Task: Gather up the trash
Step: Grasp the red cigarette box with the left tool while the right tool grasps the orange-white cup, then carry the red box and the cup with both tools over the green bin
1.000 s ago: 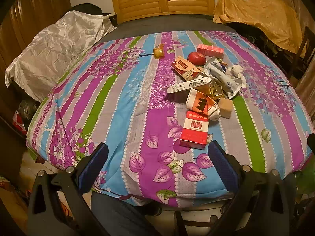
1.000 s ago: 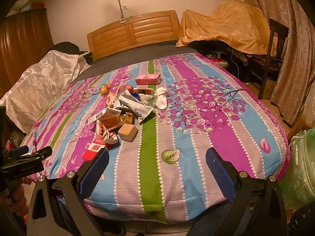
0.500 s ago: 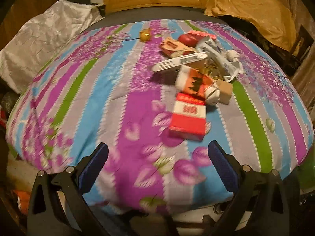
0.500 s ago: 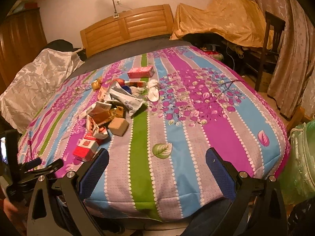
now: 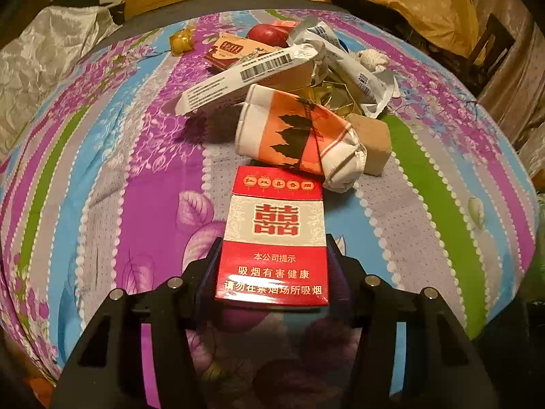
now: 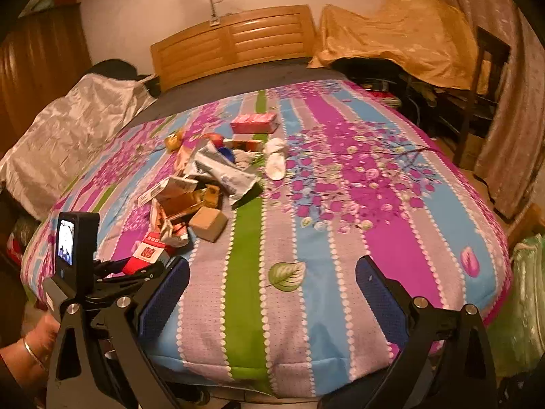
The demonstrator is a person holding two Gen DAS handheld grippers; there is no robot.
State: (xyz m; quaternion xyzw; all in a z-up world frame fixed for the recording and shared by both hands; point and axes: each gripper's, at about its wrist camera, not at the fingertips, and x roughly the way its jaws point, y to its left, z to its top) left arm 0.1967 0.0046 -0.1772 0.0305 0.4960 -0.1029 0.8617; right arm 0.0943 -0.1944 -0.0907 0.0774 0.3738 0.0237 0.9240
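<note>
A red and white cigarette pack [image 5: 274, 235] lies on the striped floral bedspread [image 5: 102, 177], nearest the bed's foot. My left gripper [image 5: 274, 242] is closing on it, and both blue pads touch the pack's long sides. Behind the pack lies a heap of trash: a crushed orange and white paper cup [image 5: 296, 136], a brown box [image 5: 369, 143], a white barcode carton [image 5: 245, 78] and a silver wrapper [image 5: 351, 68]. In the right wrist view the pack [image 6: 148, 252] sits in the left gripper [image 6: 136, 269]. My right gripper [image 6: 272, 264] hangs open over the bed's foot, holding nothing.
A red apple [image 5: 269, 32], a yellow wrapper [image 5: 182, 41] and a pink box [image 6: 253, 122] lie further back. A green plastic bag [image 6: 524, 306] stands right of the bed, a dark chair [image 6: 487, 78] beyond. A silvery cover [image 6: 68, 126] is at the left.
My left gripper dropped down and forward onto the red pack and its jaws came in from wide to the pack's sides. The right gripper drifted slightly and stayed open.
</note>
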